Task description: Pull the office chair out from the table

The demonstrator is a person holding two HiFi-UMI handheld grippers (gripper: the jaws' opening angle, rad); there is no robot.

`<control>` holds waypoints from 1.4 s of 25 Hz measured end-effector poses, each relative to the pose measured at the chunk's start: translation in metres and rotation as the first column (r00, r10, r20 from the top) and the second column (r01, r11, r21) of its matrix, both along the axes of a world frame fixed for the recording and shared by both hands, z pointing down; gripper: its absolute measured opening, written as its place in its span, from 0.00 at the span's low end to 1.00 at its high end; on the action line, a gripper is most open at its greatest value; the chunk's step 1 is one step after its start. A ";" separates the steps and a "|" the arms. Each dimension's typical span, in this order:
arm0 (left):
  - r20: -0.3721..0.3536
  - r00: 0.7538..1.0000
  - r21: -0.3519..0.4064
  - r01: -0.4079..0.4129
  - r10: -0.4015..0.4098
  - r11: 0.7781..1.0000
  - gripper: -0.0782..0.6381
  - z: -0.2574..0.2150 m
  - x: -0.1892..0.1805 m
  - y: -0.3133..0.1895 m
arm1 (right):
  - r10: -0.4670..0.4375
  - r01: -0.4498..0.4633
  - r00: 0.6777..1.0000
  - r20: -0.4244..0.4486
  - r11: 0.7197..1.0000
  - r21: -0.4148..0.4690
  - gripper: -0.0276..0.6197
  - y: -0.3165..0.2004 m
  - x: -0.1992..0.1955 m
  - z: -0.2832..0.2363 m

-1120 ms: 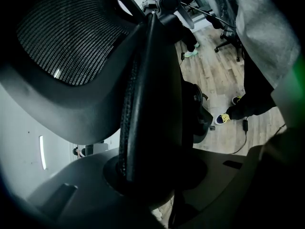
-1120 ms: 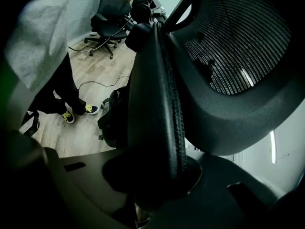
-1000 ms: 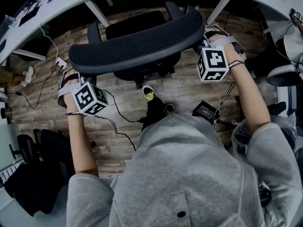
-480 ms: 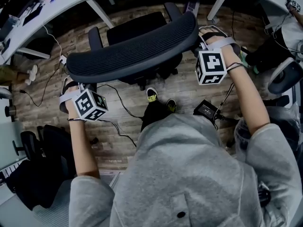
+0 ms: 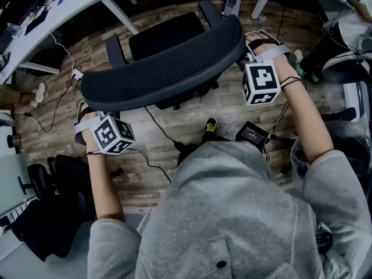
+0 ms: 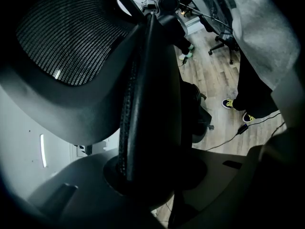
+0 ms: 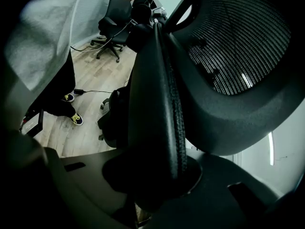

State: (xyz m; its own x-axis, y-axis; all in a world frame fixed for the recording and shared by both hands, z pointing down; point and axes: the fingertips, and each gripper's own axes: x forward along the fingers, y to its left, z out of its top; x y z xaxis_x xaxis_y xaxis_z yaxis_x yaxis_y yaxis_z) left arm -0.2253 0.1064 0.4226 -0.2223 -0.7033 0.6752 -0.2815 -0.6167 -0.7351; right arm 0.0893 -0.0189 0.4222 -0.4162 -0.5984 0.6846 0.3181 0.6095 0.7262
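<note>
The black mesh office chair shows its backrest top (image 5: 165, 65) and seat (image 5: 165, 34) below the white table edge (image 5: 70, 7) in the head view. My left gripper (image 5: 86, 102) is shut on the left end of the backrest, its marker cube (image 5: 112, 135) toward me. My right gripper (image 5: 250, 44) is shut on the right end. In the left gripper view the backrest rim (image 6: 147, 94) runs up from between the jaws of the left gripper (image 6: 152, 175). The right gripper view shows the same: the rim (image 7: 159, 94) is clamped in the right gripper (image 7: 152, 175).
White table legs (image 5: 119, 13) stand either side of the chair. Cables and a power strip (image 5: 75, 74) lie on the wood floor, with a black box (image 5: 251, 135) near my shoe (image 5: 211, 124). Another dark chair (image 5: 52, 176) stands at the left, and more furniture (image 5: 349, 68) at the right.
The chair has rolled back from the table toward me with both grippers still clamped on its backrest. More of the seat shows clear of the table edge, and my feet have stepped back.
</note>
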 end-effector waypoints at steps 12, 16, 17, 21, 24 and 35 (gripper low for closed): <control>-0.004 1.000 0.002 -0.024 0.024 1.000 0.28 -0.001 0.011 0.039 | 0.026 -0.026 1.000 -0.002 1.000 -0.005 0.19 0.045 0.013 -0.002; -0.010 0.999 0.002 -0.037 0.037 0.999 0.28 -0.003 0.015 0.059 | 0.038 -0.038 0.999 -0.003 0.999 -0.008 0.19 0.069 0.018 -0.005; -0.011 0.999 0.005 -0.039 0.039 0.999 0.28 -0.004 0.015 0.064 | 0.041 -0.041 0.999 -0.003 0.999 -0.008 0.19 0.075 0.019 -0.006; -0.009 0.999 0.014 -0.053 0.053 0.999 0.28 -0.006 0.016 0.081 | 0.059 -0.059 0.998 0.003 0.998 0.000 0.19 0.098 0.022 -0.007; -0.022 0.997 0.047 -0.069 0.071 0.996 0.31 -0.006 0.018 0.107 | 0.072 -0.072 0.997 0.024 0.997 0.014 0.21 0.132 0.024 -0.007; -0.153 0.986 0.222 -0.035 0.070 0.974 0.47 -0.019 -0.001 0.121 | 0.199 -0.212 0.933 0.300 0.977 0.010 0.40 0.135 0.060 -0.039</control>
